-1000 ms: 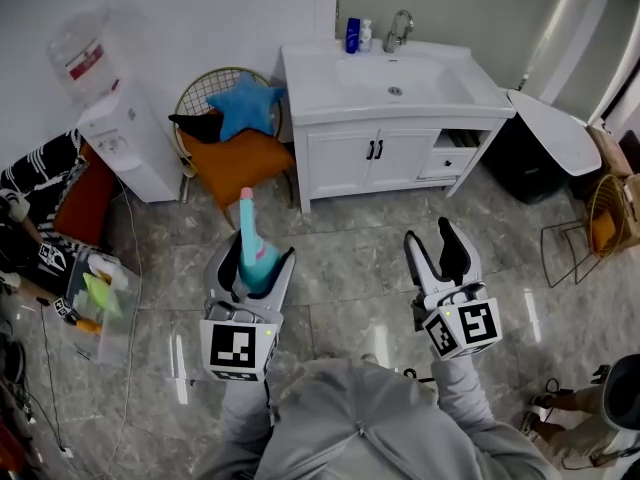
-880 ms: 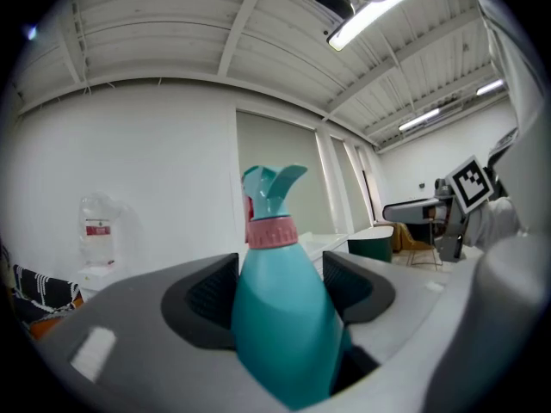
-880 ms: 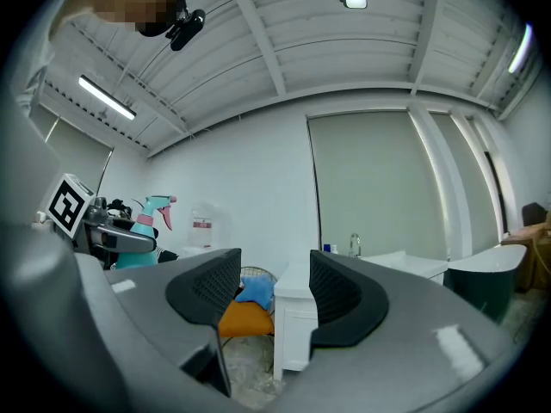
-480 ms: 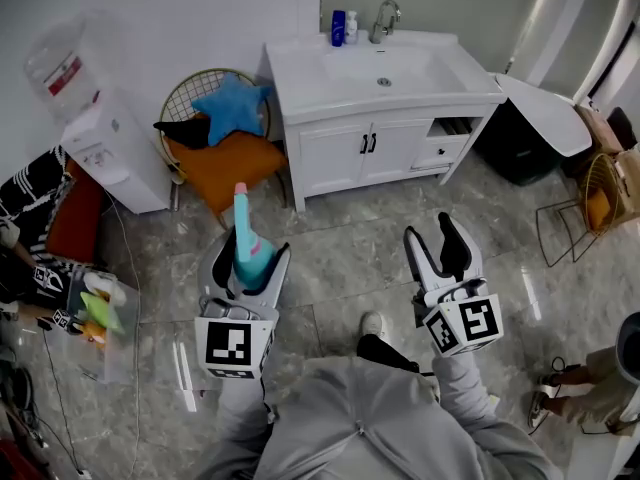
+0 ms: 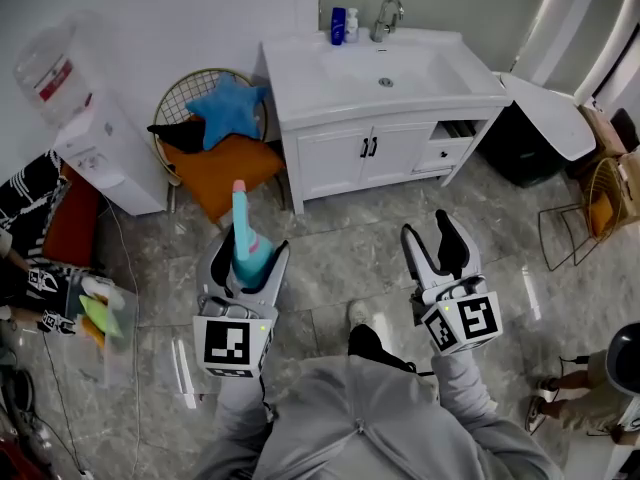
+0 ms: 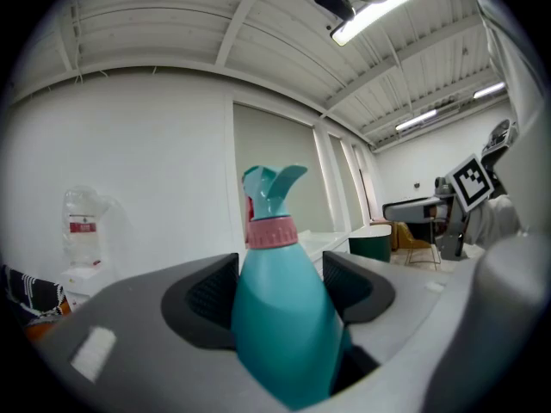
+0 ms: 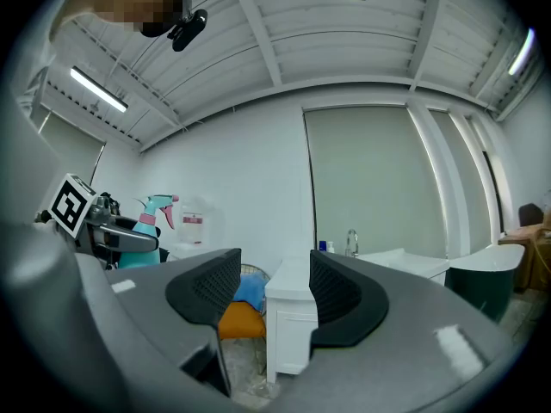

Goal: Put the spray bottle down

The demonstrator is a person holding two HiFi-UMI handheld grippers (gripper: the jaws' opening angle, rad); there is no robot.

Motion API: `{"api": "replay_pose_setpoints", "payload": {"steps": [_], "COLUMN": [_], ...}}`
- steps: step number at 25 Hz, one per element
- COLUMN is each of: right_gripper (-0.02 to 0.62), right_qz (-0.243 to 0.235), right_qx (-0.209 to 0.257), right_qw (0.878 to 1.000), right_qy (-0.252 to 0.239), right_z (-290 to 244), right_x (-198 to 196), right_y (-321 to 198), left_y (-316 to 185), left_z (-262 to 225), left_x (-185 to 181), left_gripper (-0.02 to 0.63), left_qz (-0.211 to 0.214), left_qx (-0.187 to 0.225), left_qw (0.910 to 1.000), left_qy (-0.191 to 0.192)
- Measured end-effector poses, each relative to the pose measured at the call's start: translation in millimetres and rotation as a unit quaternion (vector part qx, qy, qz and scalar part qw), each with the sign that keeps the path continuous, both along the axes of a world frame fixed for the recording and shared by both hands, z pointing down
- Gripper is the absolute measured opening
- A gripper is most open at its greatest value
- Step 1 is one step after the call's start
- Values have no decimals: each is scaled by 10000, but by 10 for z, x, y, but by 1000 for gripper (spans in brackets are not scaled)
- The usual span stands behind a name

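Head view: I have both grippers held out in front of the person's grey-sleeved arms, over the marbled tile floor (image 5: 340, 268) and short of the white sink cabinet (image 5: 345, 153). The left gripper (image 5: 247, 260) points forward with its marker cube nearest the body, and the spray bottle (image 5: 243, 230) stands up between its jaws, nozzle end away from me, toward the chair with the orange cushion (image 5: 225, 166). The right gripper (image 5: 430, 240) is level with it, well apart to the right, and tilted slightly outward.

Left gripper view: both black pads press the bottle's teal body from either side, so this gripper is clamped on it. The pink collar and trigger head rise past the jaw tips. The bottle is carried in the air, resting on no surface.

Right gripper view: the jaws stand moderately apart with nothing between them. Through the gap I see the cabinet's white corner and the orange cushion. The left gripper with the bottle shows at the far left.
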State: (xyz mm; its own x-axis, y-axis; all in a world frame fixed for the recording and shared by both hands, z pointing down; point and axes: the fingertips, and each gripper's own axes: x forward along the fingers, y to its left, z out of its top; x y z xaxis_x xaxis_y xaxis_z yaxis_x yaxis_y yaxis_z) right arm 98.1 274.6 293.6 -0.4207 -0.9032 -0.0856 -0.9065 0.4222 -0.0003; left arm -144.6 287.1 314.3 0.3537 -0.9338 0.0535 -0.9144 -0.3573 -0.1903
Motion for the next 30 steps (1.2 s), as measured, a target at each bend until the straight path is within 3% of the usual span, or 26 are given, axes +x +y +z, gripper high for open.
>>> {"api": "replay_pose_setpoints", "payload": {"steps": [20, 30], "right_gripper": [249, 249], "right_qz": [-589, -694], "right_qx": [-80, -157], "right_qw": [9982, 9973], "right_qy": [-44, -170], "right_z": [45, 84], "right_x": [594, 726], "right_y": [-1938, -2548], "left_y": [-1769, -2403], "left_z": [-35, -41], "left_x": [659, 891], "left_gripper": [357, 357], "left_qz": [-572, -553], "left_qx": [26, -44], "left_qw": [9983, 9984], "left_qy": [105, 63]}}
